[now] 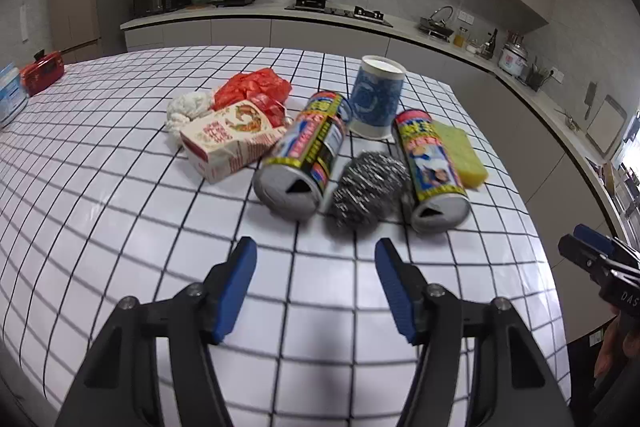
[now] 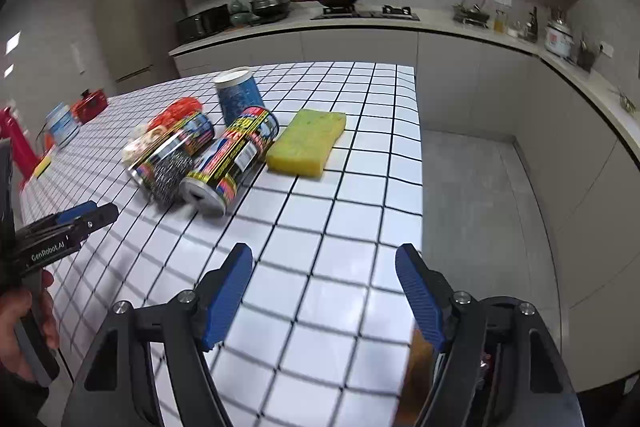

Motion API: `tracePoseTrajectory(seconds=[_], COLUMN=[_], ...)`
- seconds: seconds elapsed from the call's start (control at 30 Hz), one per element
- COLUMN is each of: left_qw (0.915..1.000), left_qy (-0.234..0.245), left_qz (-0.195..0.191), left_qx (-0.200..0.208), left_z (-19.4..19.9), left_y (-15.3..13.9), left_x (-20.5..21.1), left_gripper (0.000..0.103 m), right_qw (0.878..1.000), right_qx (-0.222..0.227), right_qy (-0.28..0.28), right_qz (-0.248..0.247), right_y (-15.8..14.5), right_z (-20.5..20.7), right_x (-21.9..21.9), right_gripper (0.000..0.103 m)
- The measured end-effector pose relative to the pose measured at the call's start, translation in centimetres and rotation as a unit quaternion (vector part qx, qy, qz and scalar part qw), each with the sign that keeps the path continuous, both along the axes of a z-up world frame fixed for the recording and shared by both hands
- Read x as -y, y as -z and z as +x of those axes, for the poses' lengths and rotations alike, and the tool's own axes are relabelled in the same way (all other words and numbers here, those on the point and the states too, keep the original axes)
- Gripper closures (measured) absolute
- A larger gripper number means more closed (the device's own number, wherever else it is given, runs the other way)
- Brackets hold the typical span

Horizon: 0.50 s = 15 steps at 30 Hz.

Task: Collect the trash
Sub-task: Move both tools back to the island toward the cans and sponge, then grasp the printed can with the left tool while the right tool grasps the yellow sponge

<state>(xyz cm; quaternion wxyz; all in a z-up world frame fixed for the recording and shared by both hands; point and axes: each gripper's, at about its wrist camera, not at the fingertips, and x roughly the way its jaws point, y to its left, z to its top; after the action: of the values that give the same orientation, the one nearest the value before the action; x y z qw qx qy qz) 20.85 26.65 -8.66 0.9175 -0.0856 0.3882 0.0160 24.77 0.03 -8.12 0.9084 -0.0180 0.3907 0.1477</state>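
Trash pile untouched on the checked table, both grippers empty.

The table (image 1: 100, 187) with its black-grid cloth carries everything in 1 cluster toward its far right part: a carton (image 1: 230, 143) and red plastic bag (image 1: 252, 89) at left, 2 cans (image 1: 304, 155) lying on their sides, a blue paper cup (image 1: 376, 97) upright behind them, a yellow sponge (image 1: 460, 151) beside the right can, and a steel scourer (image 1: 366, 189) between the cans. The left gripper (image 1: 316, 251) and right gripper (image 2: 324, 257) hover short of the pile, jaws apart with nothing between them. Judging by this, collection has not begun; every item is left, and no bin shows.
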Motion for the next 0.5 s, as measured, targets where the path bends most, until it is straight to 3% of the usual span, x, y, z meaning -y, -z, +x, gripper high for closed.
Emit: tracePoseTrajectory(seconds=[0.2, 0.5], left_qw=[0.9994, 0.9982], left_qy=[0.032, 0.057], left_qz=[-0.009, -0.003], left_qx=[-0.007, -0.019], left_z=[4.2, 8.0], left_y=[0.0, 0.2], left_x=[-1.4, -2.0], left_gripper=[0.041, 0.043], right_qw=[0.999, 0.998], right_qx=[-0.012, -0.032], right_qy=[0.033, 0.052], right_qz=[0.011, 0.023], right_y=[0.4, 1.2], right_z=[3.4, 8.6], right_x=[-1.7, -3.8], right_gripper=[0.030, 0.043])
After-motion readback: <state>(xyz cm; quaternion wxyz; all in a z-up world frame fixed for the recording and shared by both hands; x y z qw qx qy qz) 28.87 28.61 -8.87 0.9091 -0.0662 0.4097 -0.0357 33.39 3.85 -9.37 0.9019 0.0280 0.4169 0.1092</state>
